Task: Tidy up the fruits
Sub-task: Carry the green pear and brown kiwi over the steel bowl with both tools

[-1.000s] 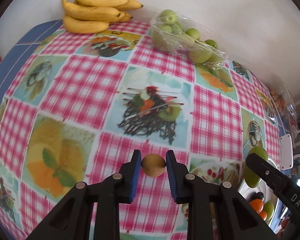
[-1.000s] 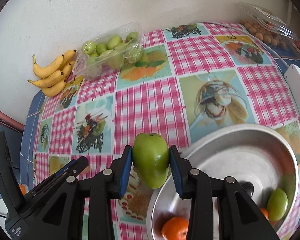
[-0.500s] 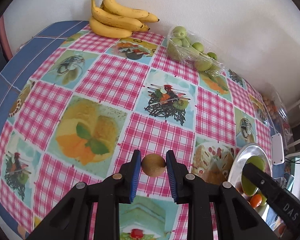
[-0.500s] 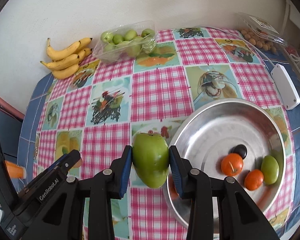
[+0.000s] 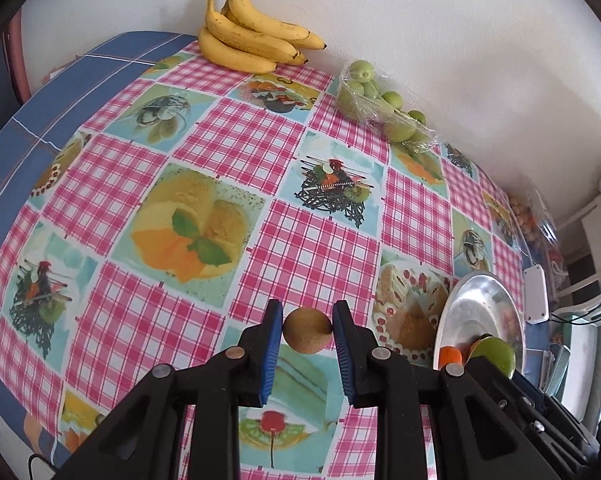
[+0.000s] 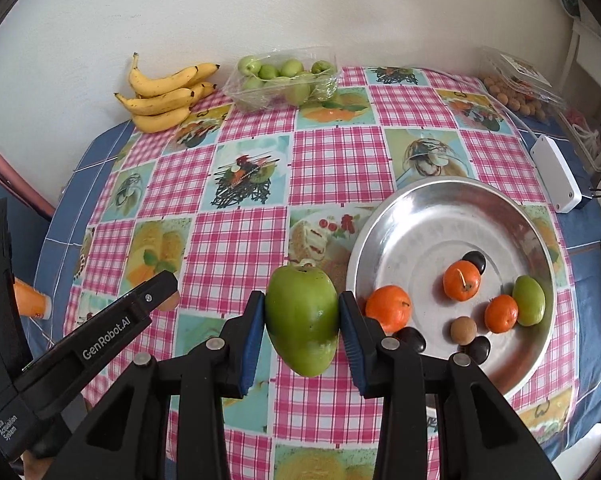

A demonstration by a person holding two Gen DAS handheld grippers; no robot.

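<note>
Green mango (image 6: 302, 322) is what you've got clamped in your right gripper (image 6: 302, 320), blue pads pressing both sides of it, stem end up, held above the checked tablecloth (image 6: 236, 240) just left of the metal bowl (image 6: 412, 208). Your left gripper (image 5: 307, 332) is closed on a small round brown fruit (image 5: 307, 331), pads tight on either side, up off the cloth too.

In the bowl you can see three oranges (image 6: 461, 280), a smaller green mango (image 6: 529, 300) against the right wall, another little brown fruit (image 6: 463, 330) and a few dark glossy ones (image 6: 475, 261). Over by the wall there's a bunch of bananas (image 6: 164, 96) and right next to it a clear plastic tray of small green fruits (image 6: 284, 78). Far right corner has another clear pack of small brownish fruits (image 6: 516, 96), and a white box with a cable (image 6: 556, 172) sits near the bowl's far right edge
</note>
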